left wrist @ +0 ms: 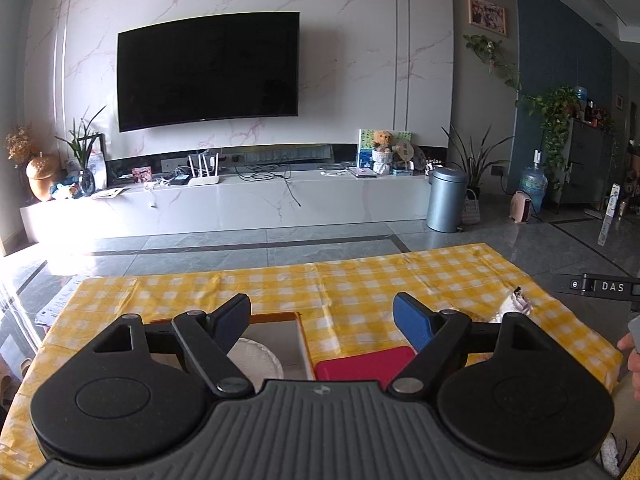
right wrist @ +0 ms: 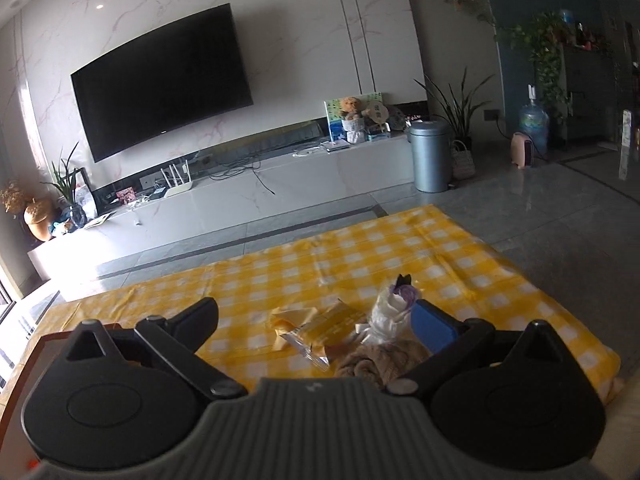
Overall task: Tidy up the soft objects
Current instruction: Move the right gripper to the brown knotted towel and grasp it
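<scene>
1. Yellow-and-white checked cloth (right wrist: pixel 400 248) covers the table as a work surface.
2. Shallow orange-rimmed box (left wrist: pixel 302 338) with a white round item inside, likely the collecting place.
3. Left gripper (left wrist: pixel 322 318), jaws spread, empty, hovers above the box and a red flat pad (left wrist: pixel 360 364).
4. Right gripper (right wrist: pixel 316 320), jaws spread, empty, faces the soft pile: beige knitted cloth (right wrist: pixel 380 360), clear tied plastic bag (right wrist: pixel 390 312), yellow wrapped packet (right wrist: pixel 316 330).

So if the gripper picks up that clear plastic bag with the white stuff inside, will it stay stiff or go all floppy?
Probably floppy. The clear plastic bag looks crinkled and bunched at a tied top, so it would likely sag below wherever it is pinched. It seems light for its size, and the shiny film might slip between the fingers of the right gripper, now open.
</scene>
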Demonstrator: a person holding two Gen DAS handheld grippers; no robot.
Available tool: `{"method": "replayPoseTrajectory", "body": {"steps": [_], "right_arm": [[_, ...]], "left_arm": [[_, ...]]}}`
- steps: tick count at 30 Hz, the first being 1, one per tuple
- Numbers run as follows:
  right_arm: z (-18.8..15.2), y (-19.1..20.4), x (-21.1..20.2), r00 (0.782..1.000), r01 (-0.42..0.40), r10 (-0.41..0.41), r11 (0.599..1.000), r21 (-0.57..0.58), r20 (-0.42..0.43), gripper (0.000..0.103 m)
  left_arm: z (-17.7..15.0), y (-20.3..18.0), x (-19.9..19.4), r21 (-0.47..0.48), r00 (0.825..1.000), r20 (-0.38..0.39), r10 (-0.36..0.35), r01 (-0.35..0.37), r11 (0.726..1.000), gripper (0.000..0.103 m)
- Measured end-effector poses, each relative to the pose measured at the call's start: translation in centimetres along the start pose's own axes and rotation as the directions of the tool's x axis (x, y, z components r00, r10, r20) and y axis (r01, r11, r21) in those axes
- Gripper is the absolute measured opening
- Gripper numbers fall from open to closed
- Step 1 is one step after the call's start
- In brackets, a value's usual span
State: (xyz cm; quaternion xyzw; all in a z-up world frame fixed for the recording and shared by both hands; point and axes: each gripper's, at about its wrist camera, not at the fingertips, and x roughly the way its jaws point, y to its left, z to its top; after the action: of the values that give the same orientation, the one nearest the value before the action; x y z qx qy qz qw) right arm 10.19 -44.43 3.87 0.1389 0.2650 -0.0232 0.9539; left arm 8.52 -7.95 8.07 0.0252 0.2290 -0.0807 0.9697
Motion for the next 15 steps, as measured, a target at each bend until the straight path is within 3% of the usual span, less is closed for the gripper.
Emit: {"method": "replayPoseTrajectory", "body": {"steps": [4,8,11,15], "right_arm": [[-0.5,-3.0,1.3,0.999,-0.01,0.014,0.993,0.119,-0.036,0.101],[-1.4,-4.2,3.7,0.993,-0.001,0.022,0.985,0.173,-0.119,0.101],[-2.6,-4.3,6.4,0.978,-0.016,0.052,0.985,0.174,-0.201,0.101],[-3.5,-4.2,8.7,0.965,0.046,-0.001,0.985,0.165,-0.261,0.1]], "left_arm": [[-0.4,-3.3,1.1,0.048,0.999,-0.022,-0.037,0.038,0.998,0.095],[-1.1,-5.6,3.4,0.02,0.987,-0.13,-0.099,0.103,0.995,0.091],[-1.7,-6.9,5.2,0.017,0.973,-0.193,-0.127,0.133,0.991,0.09],[-2.5,-8.5,6.8,0.038,0.964,-0.241,-0.111,0.124,0.992,0.09]]}}
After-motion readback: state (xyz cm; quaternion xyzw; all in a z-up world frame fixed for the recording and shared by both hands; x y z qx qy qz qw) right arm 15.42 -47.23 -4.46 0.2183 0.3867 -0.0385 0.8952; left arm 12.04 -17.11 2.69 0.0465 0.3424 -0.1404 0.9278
